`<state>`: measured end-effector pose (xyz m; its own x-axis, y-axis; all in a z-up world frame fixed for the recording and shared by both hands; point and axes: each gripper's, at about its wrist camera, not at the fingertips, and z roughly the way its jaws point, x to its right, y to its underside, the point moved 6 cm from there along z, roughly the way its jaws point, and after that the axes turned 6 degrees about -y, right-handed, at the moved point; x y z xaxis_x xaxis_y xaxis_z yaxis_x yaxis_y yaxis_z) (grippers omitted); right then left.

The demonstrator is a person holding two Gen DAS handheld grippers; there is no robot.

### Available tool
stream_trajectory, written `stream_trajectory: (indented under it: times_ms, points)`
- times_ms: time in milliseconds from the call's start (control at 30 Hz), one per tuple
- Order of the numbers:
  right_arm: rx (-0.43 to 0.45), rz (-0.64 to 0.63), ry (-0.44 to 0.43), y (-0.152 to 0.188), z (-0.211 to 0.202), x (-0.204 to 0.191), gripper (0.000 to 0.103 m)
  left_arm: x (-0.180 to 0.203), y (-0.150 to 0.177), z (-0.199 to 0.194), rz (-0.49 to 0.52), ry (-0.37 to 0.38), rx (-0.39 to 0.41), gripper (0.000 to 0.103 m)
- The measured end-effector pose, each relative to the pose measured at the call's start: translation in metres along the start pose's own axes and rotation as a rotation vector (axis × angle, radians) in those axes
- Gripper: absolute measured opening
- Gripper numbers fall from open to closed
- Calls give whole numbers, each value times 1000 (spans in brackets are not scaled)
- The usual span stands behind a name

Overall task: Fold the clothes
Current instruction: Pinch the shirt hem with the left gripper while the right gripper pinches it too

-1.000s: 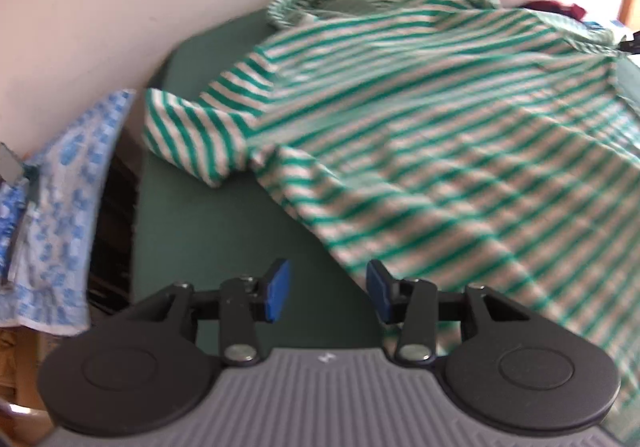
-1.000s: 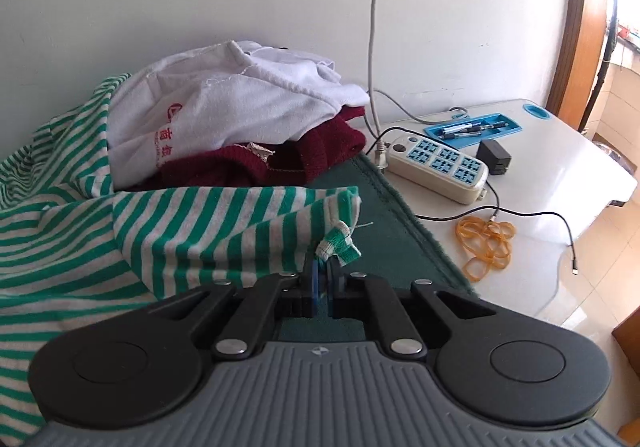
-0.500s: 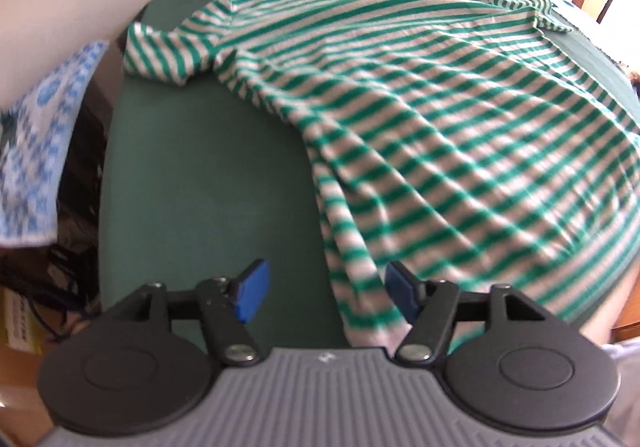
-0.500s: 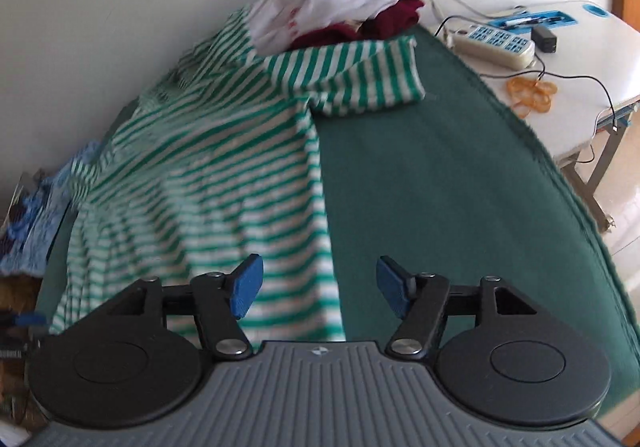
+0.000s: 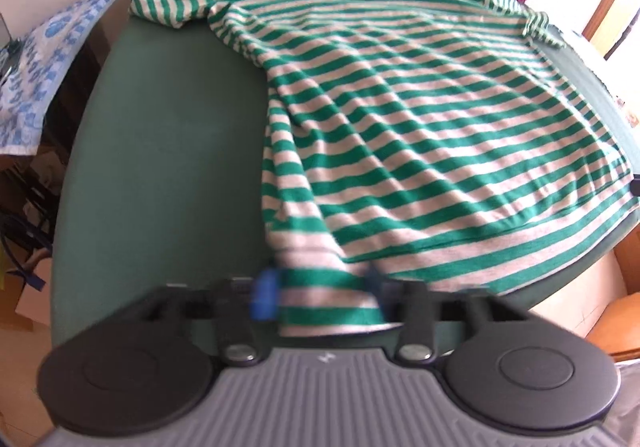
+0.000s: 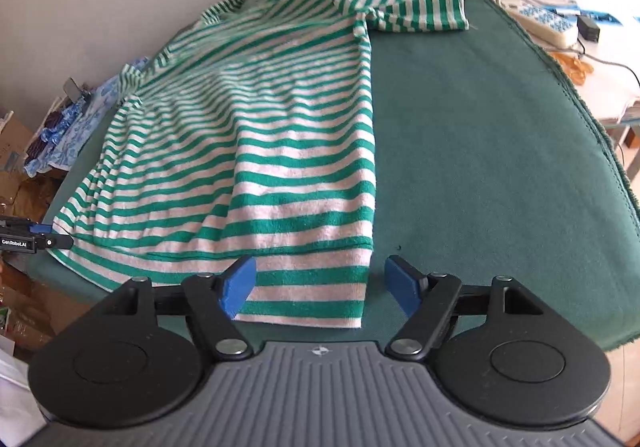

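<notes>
The green-and-white striped polo shirt (image 6: pixel 280 151) is lying flat and rumpled on the green felt table cover (image 6: pixel 480 167), leaving bare felt at right. The right gripper (image 6: pixel 320 283) is opening, its blue pads straddling the lower hem corner. The left gripper (image 5: pixel 320 291) is blurring in its own view; the right view shows its tips pinching the opposite hem corner at far left.
</notes>
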<state>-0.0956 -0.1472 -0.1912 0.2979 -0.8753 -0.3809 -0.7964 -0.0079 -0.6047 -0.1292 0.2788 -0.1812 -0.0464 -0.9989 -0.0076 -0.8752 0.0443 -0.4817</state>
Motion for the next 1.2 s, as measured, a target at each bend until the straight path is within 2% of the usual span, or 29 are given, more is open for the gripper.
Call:
stream_trajectory:
  times_ms: [33, 67, 167, 267, 333, 367, 433, 567, 633, 700, 733, 767, 800, 867, 900, 1000, 1100, 1200]
  points:
    - [10, 12, 2, -1, 2, 2, 42, 0, -1, 0, -25, -1, -4, 3]
    - [12, 36, 0, -3, 4, 4, 6, 0, -2, -3, -53, 13, -4, 2]
    - [31, 152, -115, -12, -5, 8, 6, -3, -8, -39, -151, 112, 76, 2]
    - [104, 179, -265, -26, -43, -6, 4, -16, -3, -93, -256, 190, 179, 1]
    - [133, 162, -336, -32, -67, -16, 4, -27, 12, -113, -311, 189, 203, 1]
    - [122, 138, -336, -31, -73, -19, 4, -32, 22, -116, -334, 190, 197, 0]
    - [90, 108, -331, -26, -77, -22, 4, -39, 45, -102, -383, 170, 136, 0]
    - [-43, 154, -196, 11, -40, 1, 4, -45, 77, -58, -427, 89, 20, 0]
    - [-53, 206, -161, 22, -33, 13, 5, -40, 76, -59, -396, 57, 32, 0]
    - [-36, 233, -155, 25, -38, 18, 14, -33, 71, -72, -300, -11, 67, 0]
    - [-29, 235, -145, 25, -42, 20, 27, -30, 68, -78, -246, -45, 83, 3]
    - [-19, 231, -135, 23, -46, 20, 51, -27, 66, -83, -205, -72, 90, 21]
    - [-6, 223, -125, 21, -49, 21, 58, -29, 63, -86, -180, -82, 92, 49]
    - [26, 194, -131, 16, -53, 18, 59, -38, 59, -93, -171, -79, 102, 71]
    - [26, 181, -135, 15, -51, 15, 59, -43, 58, -96, -168, -76, 108, 77]
    - [7, 155, -129, 17, -37, 9, 59, -53, 49, -94, -210, -67, 123, 88]
    - [-16, 144, -121, 22, -24, 6, 53, -47, 39, -70, -196, -27, 91, 87]
    - [6, 121, -109, 25, -20, 1, 52, -35, 30, -45, -149, -50, 70, 86]
